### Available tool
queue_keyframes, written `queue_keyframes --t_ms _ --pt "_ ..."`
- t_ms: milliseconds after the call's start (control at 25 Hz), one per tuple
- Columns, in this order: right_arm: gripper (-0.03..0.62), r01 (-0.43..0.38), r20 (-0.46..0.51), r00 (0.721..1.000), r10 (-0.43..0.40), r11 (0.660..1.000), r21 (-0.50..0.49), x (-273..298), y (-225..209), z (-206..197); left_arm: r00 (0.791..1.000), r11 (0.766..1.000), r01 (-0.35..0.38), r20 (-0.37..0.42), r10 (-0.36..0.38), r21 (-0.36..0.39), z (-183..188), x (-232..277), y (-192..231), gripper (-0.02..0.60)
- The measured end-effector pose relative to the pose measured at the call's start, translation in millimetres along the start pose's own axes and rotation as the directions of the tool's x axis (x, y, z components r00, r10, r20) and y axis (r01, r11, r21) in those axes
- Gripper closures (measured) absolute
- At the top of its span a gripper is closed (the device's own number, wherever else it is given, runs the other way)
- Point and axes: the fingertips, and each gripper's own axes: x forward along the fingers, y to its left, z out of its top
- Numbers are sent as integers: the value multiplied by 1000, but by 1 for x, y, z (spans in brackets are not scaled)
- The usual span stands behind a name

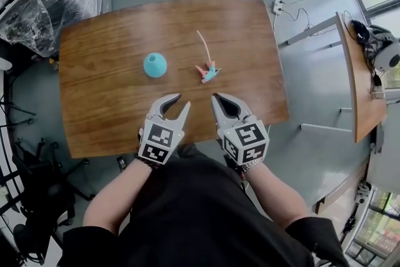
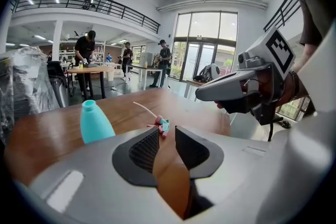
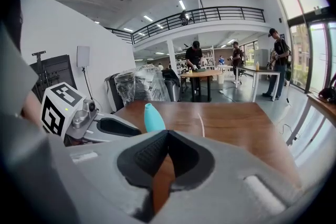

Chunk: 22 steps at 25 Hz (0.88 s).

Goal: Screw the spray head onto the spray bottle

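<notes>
1. Bench (image 1: 100, 72): carries both parts, nothing assembled.
2. Left hand-held gripper (image 1: 181, 101): jaws slightly apart, empty. Right hand-held gripper (image 1: 216, 97): jaws closed, empty.
3. Bottle (image 1: 155, 64): upright mid-bench, neck bare.
4. Spray head (image 1: 207, 70): lies right of bottle, apart. Pick-up and screwing remain.

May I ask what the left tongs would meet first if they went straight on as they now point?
Likely the spray head on the table, in line with the open left tongs; depth is unclear.
</notes>
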Motion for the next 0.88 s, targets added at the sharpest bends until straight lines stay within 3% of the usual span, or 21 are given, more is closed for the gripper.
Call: queue_keyframes --t_ms 360,880 --pt "603 -17 -13 1000 17 1000 3 -7 -38 -9 993 995 24 -114 -13 93 -8 77 -19 463" --pt "603 -21 -43 999 21 1000 16 0 -65 -19 957 990 14 -290 27 138 -56 139 -2 460"
